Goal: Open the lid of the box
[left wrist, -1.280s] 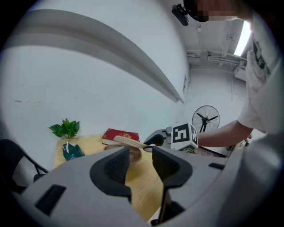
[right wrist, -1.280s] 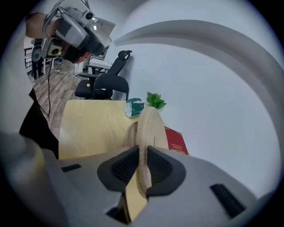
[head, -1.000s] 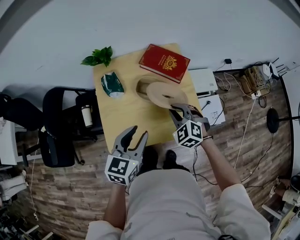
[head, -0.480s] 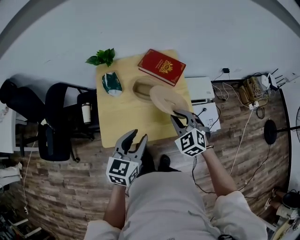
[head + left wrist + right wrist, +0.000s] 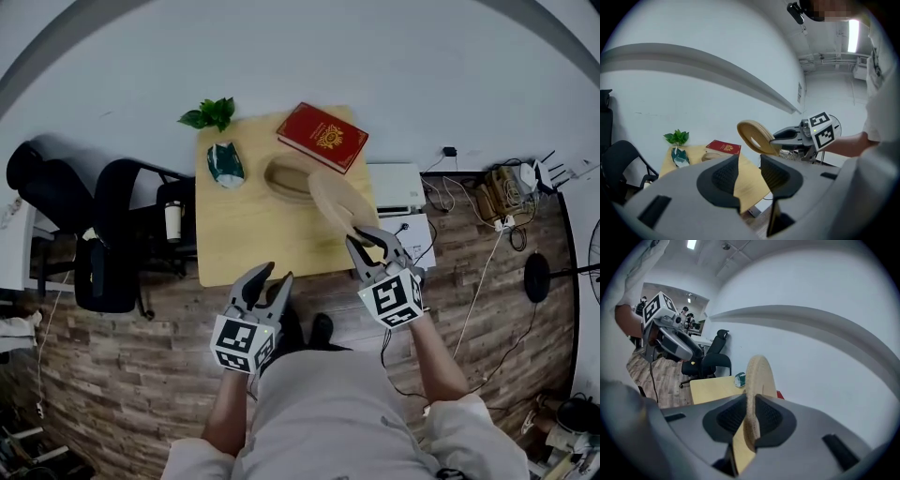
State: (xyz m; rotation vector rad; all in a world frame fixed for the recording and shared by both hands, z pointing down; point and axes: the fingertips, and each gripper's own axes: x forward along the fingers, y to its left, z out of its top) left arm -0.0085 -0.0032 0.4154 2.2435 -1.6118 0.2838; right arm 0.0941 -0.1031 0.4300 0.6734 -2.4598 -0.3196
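Note:
An oval wooden box (image 5: 286,178) stands open-topped on the light wood table (image 5: 244,239), in front of a red book (image 5: 323,138). Its flat wooden lid (image 5: 337,202) hangs tilted in the air over the table's right part, apart from the box. My right gripper (image 5: 367,240) is shut on the lid's near edge. In the right gripper view the lid (image 5: 758,378) stands on edge between the pads. My left gripper (image 5: 265,278) floats open and empty before the table's near edge. From the left gripper view the lid (image 5: 753,136) and the right gripper (image 5: 774,138) are at the right.
A green packet (image 5: 225,164) and a small leafy plant (image 5: 211,114) lie at the table's far left. Black office chairs (image 5: 117,239) stand left of the table. A white box (image 5: 396,186), cables and a wooden floor (image 5: 487,309) are on the right.
The right gripper has risen and drawn back with the lid, lifting it off the box and tilting it steeper. The left gripper has drawn back from the table, still open.

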